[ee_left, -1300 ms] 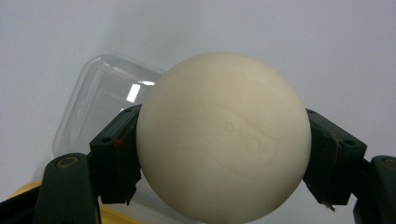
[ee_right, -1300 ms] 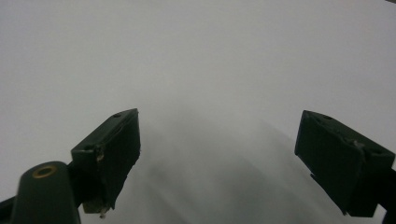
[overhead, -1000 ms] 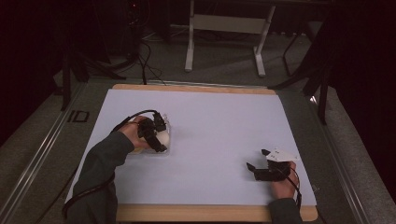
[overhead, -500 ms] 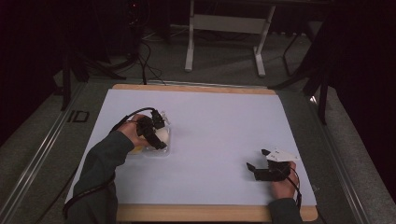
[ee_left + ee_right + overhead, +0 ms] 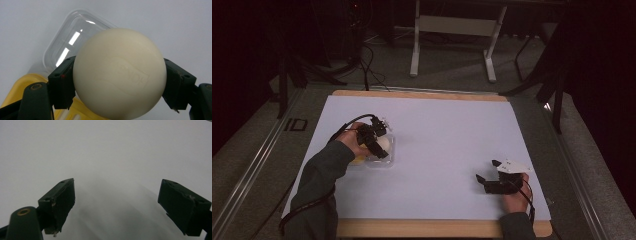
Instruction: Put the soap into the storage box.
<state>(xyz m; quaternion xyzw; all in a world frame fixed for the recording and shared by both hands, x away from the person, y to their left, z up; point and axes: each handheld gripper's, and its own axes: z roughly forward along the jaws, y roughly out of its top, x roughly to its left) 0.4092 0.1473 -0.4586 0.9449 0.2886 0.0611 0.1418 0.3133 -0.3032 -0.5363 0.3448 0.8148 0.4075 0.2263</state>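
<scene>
Cream soap bar gripped over a clear tray; other gripper idle.

Near the table's (image 5: 437, 125) front right corner, the right gripper (image 5: 488, 171) rests with jaws wide apart and nothing between them. Farther back, toward the left edge, the left gripper (image 5: 379, 145) clamps the round soap bar (image 5: 120, 75) from both sides, just above the clear plastic tray (image 5: 67, 42) and a yellow piece (image 5: 22, 82) beside it.

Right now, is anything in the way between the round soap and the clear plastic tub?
Nothing visible. The left gripper is shut on the cream soap, with the clear tub open just behind it and the yellow piece off to one side. The right gripper rests open, far away.
</scene>
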